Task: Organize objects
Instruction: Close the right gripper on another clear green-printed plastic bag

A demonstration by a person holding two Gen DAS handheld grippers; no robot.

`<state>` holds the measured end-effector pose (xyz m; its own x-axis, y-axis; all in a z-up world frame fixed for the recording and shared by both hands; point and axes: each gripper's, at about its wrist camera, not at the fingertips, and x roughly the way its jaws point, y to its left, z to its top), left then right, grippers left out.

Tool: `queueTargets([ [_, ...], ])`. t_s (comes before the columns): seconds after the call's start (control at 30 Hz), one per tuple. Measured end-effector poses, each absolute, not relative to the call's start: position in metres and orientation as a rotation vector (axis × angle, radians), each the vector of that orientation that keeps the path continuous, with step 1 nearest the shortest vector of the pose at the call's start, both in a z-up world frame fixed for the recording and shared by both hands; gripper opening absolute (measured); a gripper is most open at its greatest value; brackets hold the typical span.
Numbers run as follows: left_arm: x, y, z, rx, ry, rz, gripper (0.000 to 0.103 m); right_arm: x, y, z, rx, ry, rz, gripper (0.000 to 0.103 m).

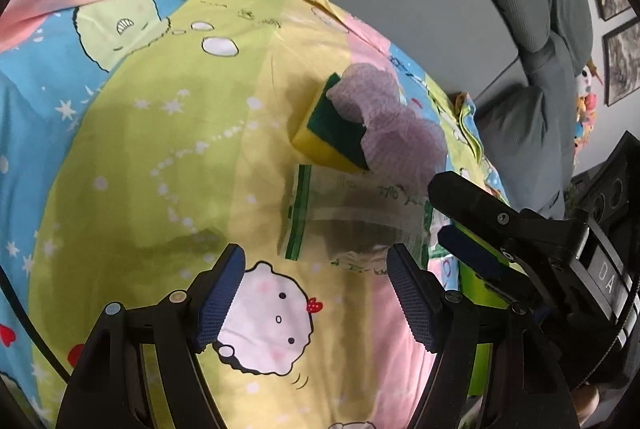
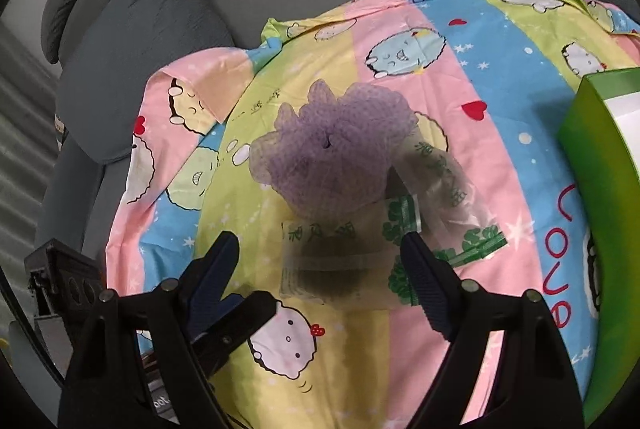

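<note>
Both tools, left (image 1: 316, 297) & right (image 2: 320, 281), hang part-open & empty over cartoon bedsheet (image 1: 132, 133). Green box (image 2: 600, 189) sits at sheet's right edge. Clear zip bag (image 2: 340, 261) lies just below, w/ purple bath pouf (image 2: 332, 157) & sponge (image 1: 332, 137) touching it. Risk: slick, flat bag slips the pinch, or fingers snag sheet/pouf mesh instead.

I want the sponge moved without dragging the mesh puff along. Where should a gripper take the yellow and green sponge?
Grip the sponge across its yellow foam sides at the exposed corner nearest the left gripper, coming from the side away from the purple mesh puff. The puff lies over the sponge's far end, while the near end appears uncovered, just above the clear zip bag.
</note>
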<state>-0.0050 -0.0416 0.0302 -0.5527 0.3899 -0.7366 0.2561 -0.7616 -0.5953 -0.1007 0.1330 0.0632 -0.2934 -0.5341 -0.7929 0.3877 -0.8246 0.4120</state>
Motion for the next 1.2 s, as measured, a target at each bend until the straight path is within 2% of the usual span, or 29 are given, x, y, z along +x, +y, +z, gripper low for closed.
queueTargets([
  [0.23,-0.012,-0.034,0.027,-1.374,-1.071,2.384,0.073,-0.108,0.134,0.055,1.426,-0.159,-2.156,0.083],
  [0.43,-0.019,-0.027,0.020,-1.444,-1.042,2.395,0.073,-0.117,0.135,0.046,1.469,-0.144,-2.149,0.084],
  [0.57,-0.023,-0.026,0.009,-1.463,-1.106,2.331,0.073,-0.118,0.130,0.043,1.472,-0.116,-2.145,0.084],
  [0.7,-0.022,-0.024,0.010,-1.456,-1.066,2.348,0.073,-0.119,0.128,0.039,1.485,-0.099,-2.134,0.084],
  [0.83,-0.022,-0.021,0.012,-1.451,-1.023,2.367,0.073,-0.121,0.128,0.035,1.499,-0.096,-2.113,0.072],
  [1.0,-0.021,-0.019,0.013,-1.437,-1.019,2.372,0.073,-0.121,0.129,0.029,1.504,-0.127,-2.073,0.062],
  [1.07,-0.020,-0.015,0.015,-1.440,-0.985,2.378,0.069,-0.120,0.131,0.029,1.496,-0.158,-2.048,0.055],
  [1.2,-0.016,-0.001,0.028,-1.415,-0.859,2.443,0.067,-0.112,0.132,0.034,1.459,-0.148,-2.031,0.054],
])
